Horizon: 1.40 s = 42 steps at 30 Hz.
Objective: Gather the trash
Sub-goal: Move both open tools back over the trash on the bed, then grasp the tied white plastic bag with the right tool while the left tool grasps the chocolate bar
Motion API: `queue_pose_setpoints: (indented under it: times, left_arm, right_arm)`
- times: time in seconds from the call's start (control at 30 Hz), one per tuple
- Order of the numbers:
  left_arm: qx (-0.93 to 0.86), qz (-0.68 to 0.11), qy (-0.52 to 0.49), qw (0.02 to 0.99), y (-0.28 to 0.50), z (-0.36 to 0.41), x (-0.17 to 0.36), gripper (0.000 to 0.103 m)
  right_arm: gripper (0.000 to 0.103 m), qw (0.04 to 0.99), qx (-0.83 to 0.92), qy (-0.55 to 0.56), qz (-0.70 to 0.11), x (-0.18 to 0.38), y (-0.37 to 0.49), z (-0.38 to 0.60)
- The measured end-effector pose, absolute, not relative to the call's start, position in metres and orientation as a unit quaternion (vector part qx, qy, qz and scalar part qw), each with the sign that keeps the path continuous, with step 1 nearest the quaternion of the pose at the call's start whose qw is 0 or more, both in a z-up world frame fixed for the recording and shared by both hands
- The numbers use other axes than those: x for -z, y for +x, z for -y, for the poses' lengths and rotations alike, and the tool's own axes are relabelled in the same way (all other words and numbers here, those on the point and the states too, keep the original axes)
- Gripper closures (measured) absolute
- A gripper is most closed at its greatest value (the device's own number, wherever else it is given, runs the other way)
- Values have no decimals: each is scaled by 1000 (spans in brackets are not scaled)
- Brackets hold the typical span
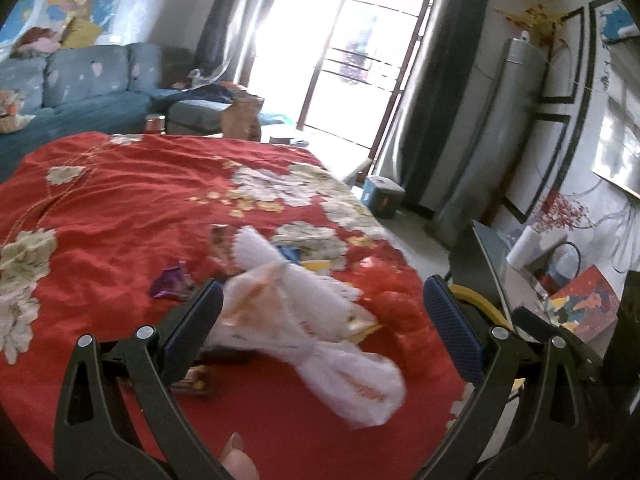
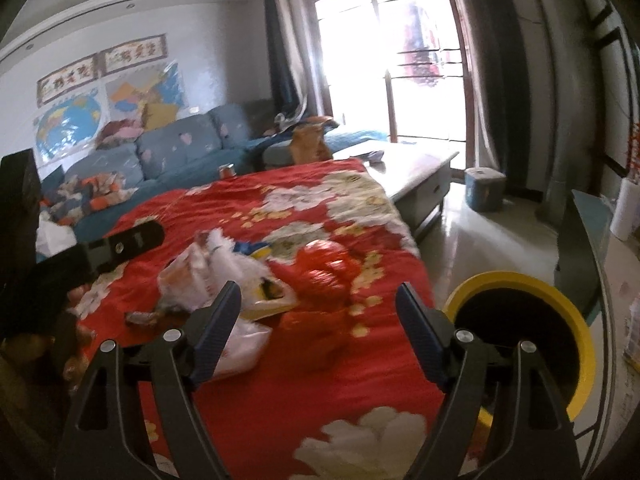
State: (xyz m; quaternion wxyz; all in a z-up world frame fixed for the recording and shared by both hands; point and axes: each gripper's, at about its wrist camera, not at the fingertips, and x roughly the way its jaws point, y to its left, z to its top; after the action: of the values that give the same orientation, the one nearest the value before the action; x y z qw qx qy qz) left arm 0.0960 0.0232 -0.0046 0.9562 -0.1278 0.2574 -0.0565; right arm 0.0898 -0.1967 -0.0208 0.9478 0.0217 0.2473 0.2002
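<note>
Trash lies on a red flowered cloth (image 1: 120,208) over a table. A white plastic bag (image 1: 320,320) lies between the open fingers of my left gripper (image 1: 324,312), which is empty. A crumpled red bag (image 1: 396,304) lies to its right, and a purple wrapper (image 1: 170,280) to its left. In the right wrist view the white bag (image 2: 212,272) and the red bag (image 2: 324,268) lie ahead of my open, empty right gripper (image 2: 318,312). A yellow-rimmed bin (image 2: 524,344) stands at the table's right edge. The left gripper's finger (image 2: 120,244) shows at left.
More wrappers (image 1: 196,384) lie near the left finger. A blue sofa (image 2: 168,152) stands behind the table, a coffee table (image 2: 416,168) and blue stool (image 2: 484,188) beyond it. A side table (image 1: 520,276) with a paper roll stands at right.
</note>
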Motion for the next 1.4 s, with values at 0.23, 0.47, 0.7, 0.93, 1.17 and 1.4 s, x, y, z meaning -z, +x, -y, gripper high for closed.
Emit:
queue_pose_setpoints:
  times: [0.23, 0.47, 0.7, 0.93, 1.17, 1.4]
  left_arm:
    - [30, -271, -109, 956, 96, -60, 10, 11]
    - [24, -302, -92, 949, 85, -99, 25, 11]
    - [46, -357, -69, 931, 84, -118, 56, 11]
    - [78, -379, -59, 920, 88, -116, 75, 11]
    - [92, -383, -6, 919, 94, -106, 80, 22]
    - [104, -398, -11, 911, 97, -107, 89, 53]
  right_arm:
    - [26, 932, -236, 10, -274, 30, 91, 167]
    - [26, 916, -267, -22, -299, 42, 94, 133]
    - [26, 904, -275, -50, -323, 57, 110, 107]
    - [26, 893, -274, -66, -352, 75, 126, 93]
    - [26, 891, -276, -67, -354, 81, 127, 90]
    - [41, 892, -276, -78, -351, 85, 127, 90]
